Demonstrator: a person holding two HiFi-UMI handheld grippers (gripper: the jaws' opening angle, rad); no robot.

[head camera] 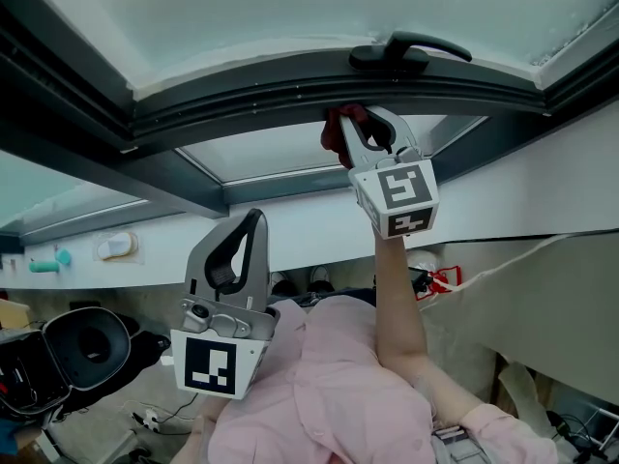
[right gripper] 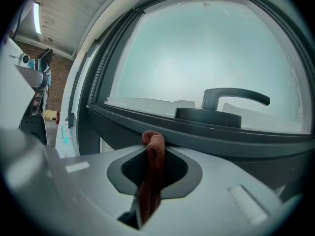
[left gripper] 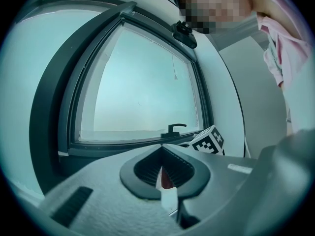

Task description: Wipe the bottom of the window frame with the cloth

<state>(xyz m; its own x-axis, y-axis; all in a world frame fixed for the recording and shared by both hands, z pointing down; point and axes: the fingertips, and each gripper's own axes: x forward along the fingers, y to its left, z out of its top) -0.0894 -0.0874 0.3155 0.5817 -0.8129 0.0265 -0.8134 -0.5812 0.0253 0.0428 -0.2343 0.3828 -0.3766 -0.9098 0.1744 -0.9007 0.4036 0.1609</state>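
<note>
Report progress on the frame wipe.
Done: cloth clamped in the right gripper, up at the window frame's bottom rail, below the handle. In hand: cloth meets the rail at that one spot. Left: the rest of the rail; no wiped area shows. Left gripper hangs low, jaws together, empty.

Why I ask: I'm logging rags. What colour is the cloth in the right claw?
Dark rusty red; the cloth shows best in the right gripper view.

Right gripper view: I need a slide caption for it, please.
Right tongs shut on a red cloth, its fold held at the dark window frame near the handle.
</note>
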